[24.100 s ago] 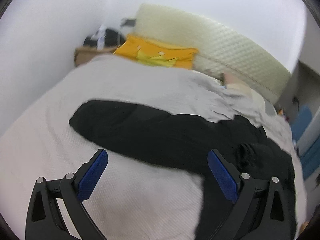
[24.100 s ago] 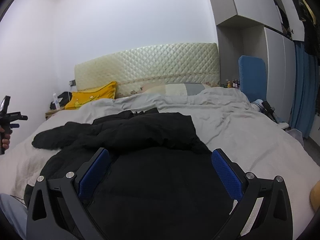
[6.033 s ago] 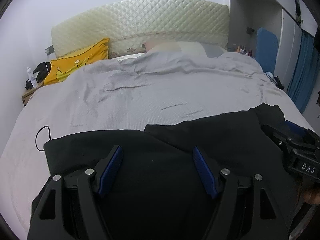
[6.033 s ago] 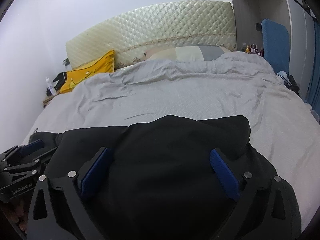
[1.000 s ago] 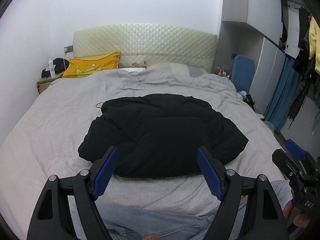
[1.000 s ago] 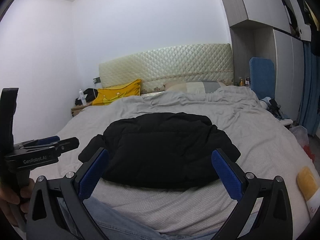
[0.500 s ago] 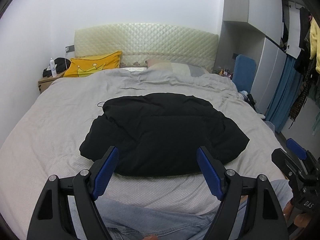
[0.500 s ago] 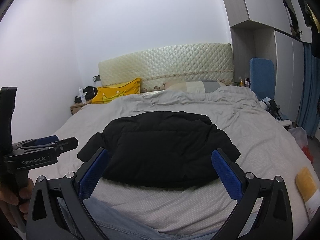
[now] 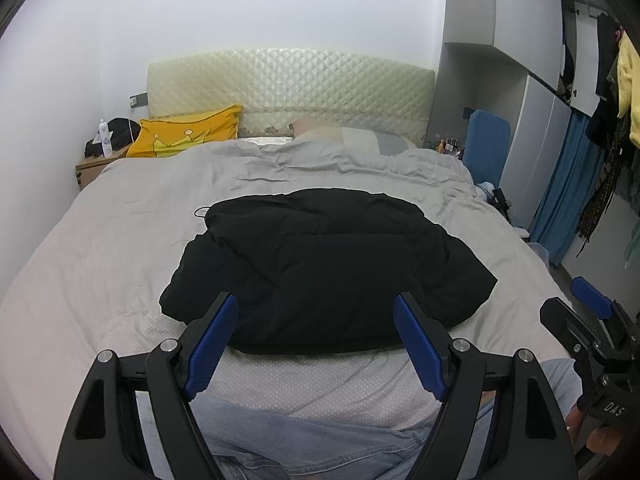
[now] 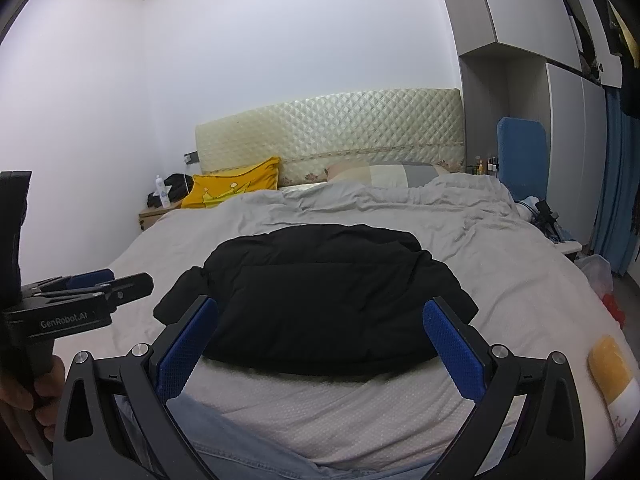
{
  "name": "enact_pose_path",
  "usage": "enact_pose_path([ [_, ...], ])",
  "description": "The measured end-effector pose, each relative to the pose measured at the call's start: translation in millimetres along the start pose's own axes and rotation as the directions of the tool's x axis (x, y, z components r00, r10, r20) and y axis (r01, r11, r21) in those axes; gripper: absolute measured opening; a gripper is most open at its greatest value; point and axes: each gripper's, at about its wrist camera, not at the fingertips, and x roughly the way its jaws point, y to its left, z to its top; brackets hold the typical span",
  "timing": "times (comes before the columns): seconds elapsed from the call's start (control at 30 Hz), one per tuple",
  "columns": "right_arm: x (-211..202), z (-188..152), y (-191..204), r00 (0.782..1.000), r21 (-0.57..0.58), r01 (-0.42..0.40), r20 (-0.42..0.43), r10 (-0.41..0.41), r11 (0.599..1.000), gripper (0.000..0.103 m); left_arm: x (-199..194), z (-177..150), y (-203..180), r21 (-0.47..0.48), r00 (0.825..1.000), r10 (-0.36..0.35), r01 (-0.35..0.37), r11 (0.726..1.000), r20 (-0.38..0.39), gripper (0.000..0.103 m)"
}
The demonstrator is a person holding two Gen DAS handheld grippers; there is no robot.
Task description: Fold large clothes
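A black puffy jacket (image 9: 324, 268) lies folded into a compact bundle on the grey bed (image 9: 100, 264), also seen as the black jacket (image 10: 316, 296) in the right wrist view. My left gripper (image 9: 316, 312) hovers short of the jacket's near edge, jaws wide open and empty. My right gripper (image 10: 320, 316) is held the same way, open with nothing between its blue pads (image 10: 452, 348). Each gripper shows at the edge of the other's view: the right gripper (image 9: 592, 320) at the right, the left gripper (image 10: 96, 284) at the left.
A person's jeans-clad legs (image 9: 320, 440) lie just below the grippers at the bed's foot. A yellow pillow (image 9: 188, 136) and quilted headboard (image 9: 288, 88) stand at the far end. A nightstand (image 9: 92, 164) is at the left, a wardrobe and hanging clothes (image 9: 608, 128) at the right.
Nothing has visibly changed over the last second; both grippers stay still and open above the folded jacket. Earlier the jacket lay spread out and has since been folded into a bundle.
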Motion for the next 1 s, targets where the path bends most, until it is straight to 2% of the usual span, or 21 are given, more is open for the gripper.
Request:
enact_pose_path([
  [1.0,-2.0,-1.5,0.4,1.0,-0.001,0.011,0.0,-0.011,1.0,0.103,-2.1,-0.1,2.3,-0.002,1.0,-0.011,0.011,1.0,-0.006,0.081],
])
